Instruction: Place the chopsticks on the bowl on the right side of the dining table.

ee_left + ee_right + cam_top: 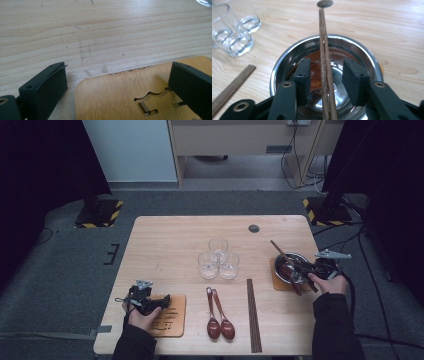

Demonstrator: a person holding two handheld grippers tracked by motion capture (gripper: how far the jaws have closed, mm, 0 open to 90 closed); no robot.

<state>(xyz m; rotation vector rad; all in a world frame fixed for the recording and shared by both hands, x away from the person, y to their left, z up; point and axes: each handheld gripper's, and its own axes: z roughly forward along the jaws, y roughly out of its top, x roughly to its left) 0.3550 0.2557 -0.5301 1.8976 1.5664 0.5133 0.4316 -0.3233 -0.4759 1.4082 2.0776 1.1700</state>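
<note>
The right tool [325,82] stands parted around, not clamping, the dark wooden chopsticks [325,50] lying across the round steel bowl [287,57] (a spoon already inside), so a careless withdrawal could roll them off onto the bench [165,245].

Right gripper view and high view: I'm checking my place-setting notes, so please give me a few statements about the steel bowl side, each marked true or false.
1. The pair of dark wooden chopsticks lies across the round steel bowl. True.
2. The right gripper is clamped tight on the chopsticks. False: its jaws stand apart, with gaps on both sides of the chopsticks.
3. Three clear drinking glasses stand grouped at mid-table. True.
4. The two reddish-brown wooden spoons lie inside the bowl. False: they lie on the table near its front edge.
5. The left gripper is open over the bamboo coaster. True.
</note>
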